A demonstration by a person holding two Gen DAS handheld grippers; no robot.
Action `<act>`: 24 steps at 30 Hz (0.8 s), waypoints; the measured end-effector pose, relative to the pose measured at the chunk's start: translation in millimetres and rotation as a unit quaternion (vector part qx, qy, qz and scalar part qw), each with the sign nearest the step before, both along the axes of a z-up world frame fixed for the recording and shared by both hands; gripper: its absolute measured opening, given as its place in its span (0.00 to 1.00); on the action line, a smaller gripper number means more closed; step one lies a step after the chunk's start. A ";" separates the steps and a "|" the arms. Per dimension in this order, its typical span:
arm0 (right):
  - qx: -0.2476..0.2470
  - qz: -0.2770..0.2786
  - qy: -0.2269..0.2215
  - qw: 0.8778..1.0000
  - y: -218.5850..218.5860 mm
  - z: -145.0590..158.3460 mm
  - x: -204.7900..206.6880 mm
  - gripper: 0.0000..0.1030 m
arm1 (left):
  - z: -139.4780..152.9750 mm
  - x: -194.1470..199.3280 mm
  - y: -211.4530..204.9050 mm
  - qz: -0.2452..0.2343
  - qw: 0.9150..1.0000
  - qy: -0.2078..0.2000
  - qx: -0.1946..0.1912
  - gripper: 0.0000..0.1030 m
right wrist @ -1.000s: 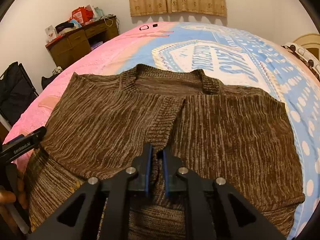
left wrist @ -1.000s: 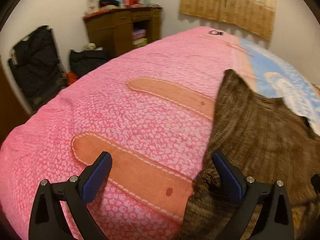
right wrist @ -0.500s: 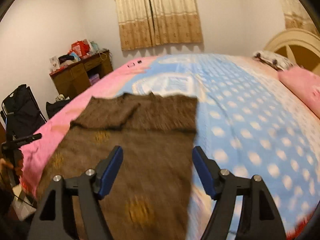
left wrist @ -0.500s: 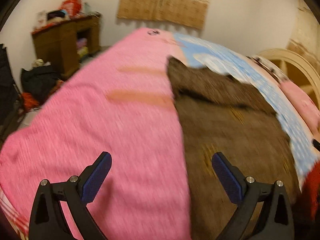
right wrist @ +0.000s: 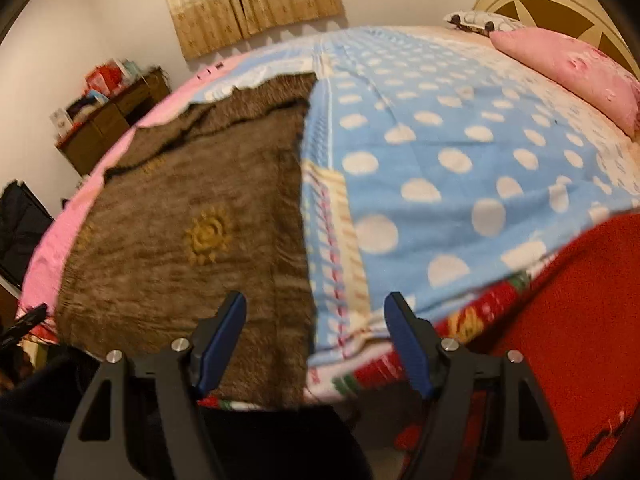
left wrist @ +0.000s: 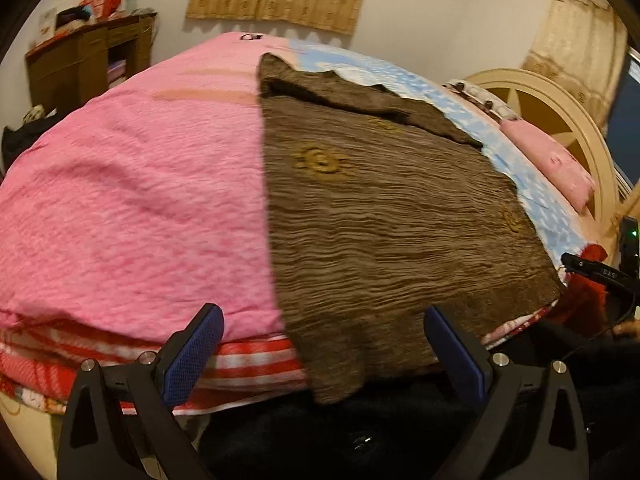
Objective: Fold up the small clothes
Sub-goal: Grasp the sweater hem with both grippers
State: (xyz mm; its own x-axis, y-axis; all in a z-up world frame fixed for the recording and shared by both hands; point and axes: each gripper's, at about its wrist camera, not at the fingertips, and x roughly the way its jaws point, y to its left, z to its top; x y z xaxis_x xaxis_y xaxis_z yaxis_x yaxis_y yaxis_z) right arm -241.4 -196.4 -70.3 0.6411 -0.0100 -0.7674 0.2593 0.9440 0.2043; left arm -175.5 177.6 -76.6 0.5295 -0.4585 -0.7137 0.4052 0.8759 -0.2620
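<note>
Brown sweater (right wrist: 192,240) flat beyond both spread, empty tools (right wrist: 316,344).

This is a bedroom in a home. A big bed (right wrist: 460,152) fills most of the room, with a pink and blue dotted cover. A pink pillow (right wrist: 568,68) lies at its top end, by the round cream headboard (right wrist: 560,4). Behind the bed hang curtains (right wrist: 248,0). A wooden desk (left wrist: 88,64) piled with things stands beside the bed.
</note>
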 end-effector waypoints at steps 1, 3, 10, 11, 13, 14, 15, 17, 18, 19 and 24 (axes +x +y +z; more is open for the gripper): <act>0.005 -0.003 0.003 1.000 -0.6 -1.4 -1.6 0.73 | -2.3 0.4 -3.2 -0.001 1.000 0.003 -0.002 0.98; 0.004 -0.001 0.009 1.000 2.5 -6.2 -4.3 0.73 | -11.4 2.2 -5.1 0.004 1.000 0.021 -0.011 0.98; 0.005 0.031 0.030 0.999 17.4 -24.1 0.4 0.71 | -10.7 -4.8 -3.7 -0.006 0.999 0.023 -0.021 0.97; 0.008 0.037 0.033 0.999 19.0 -25.4 0.9 0.64 | -10.8 -5.4 -2.7 -0.008 0.999 0.026 -0.026 0.97; 0.010 0.051 0.035 0.998 23.1 -25.6 2.0 0.55 | -12.4 -6.3 1.9 -0.007 0.999 0.031 -0.031 0.97; 0.006 0.053 0.037 0.998 24.6 -26.1 2.6 0.55 | -14.1 -5.9 2.5 -0.006 0.999 0.035 -0.031 0.97; 0.005 0.052 0.037 0.998 24.7 -27.0 2.8 0.55 | -15.2 -5.9 2.1 -0.006 0.999 0.036 -0.031 0.97; 0.014 0.046 0.037 0.998 21.5 -30.4 3.1 0.56 | -16.7 -6.8 1.1 -0.006 0.999 0.036 -0.029 0.97; 0.019 0.044 0.035 0.998 20.4 -31.4 2.9 0.56 | -16.9 -7.0 0.5 -0.006 0.999 0.035 -0.028 0.97; 0.023 0.043 0.033 0.998 19.3 -32.8 2.7 0.56 | -17.2 -6.6 0.0 -0.007 0.999 0.036 -0.028 0.97; 0.030 0.058 0.030 0.997 22.5 -33.9 -0.6 0.49 | -17.1 -7.0 1.5 -0.015 0.998 0.046 -0.046 0.96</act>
State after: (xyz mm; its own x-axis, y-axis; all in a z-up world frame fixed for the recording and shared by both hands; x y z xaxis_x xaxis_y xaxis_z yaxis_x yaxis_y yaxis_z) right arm -242.1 -173.9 -104.2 0.5886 0.1087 -0.8011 0.1622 0.9549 0.2487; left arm -182.6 179.1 -93.6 0.4484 -0.5389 -0.7131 0.4006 0.8344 -0.3786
